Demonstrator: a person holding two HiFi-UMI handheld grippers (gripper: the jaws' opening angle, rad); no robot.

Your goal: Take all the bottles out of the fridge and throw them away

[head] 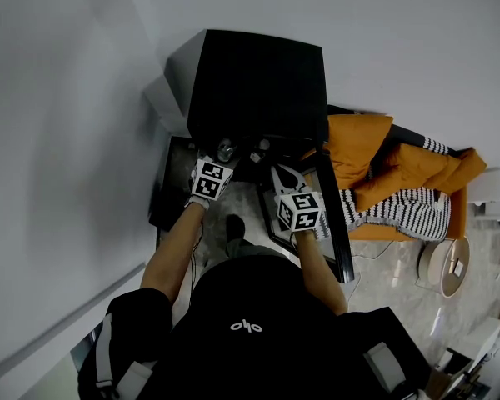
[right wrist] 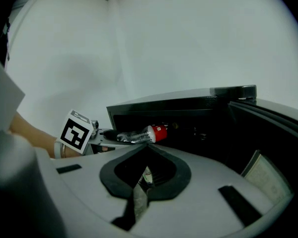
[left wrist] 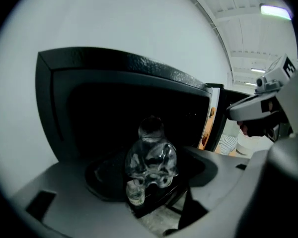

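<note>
Left gripper [left wrist: 150,185], tilted downward before the fridge [left wrist: 119,68], clamps a clear bottle [left wrist: 152,157]; right gripper [right wrist: 144,175] closed.

The fridge [head: 258,82] is black, the bottle [left wrist: 151,158] clear, the cloth [head: 362,152] orange.

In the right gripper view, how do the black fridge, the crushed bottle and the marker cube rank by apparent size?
1. Black fridge, clearly largest.
2-3. Marker cube and crushed bottle: they look about equal, so not ranked.
</note>
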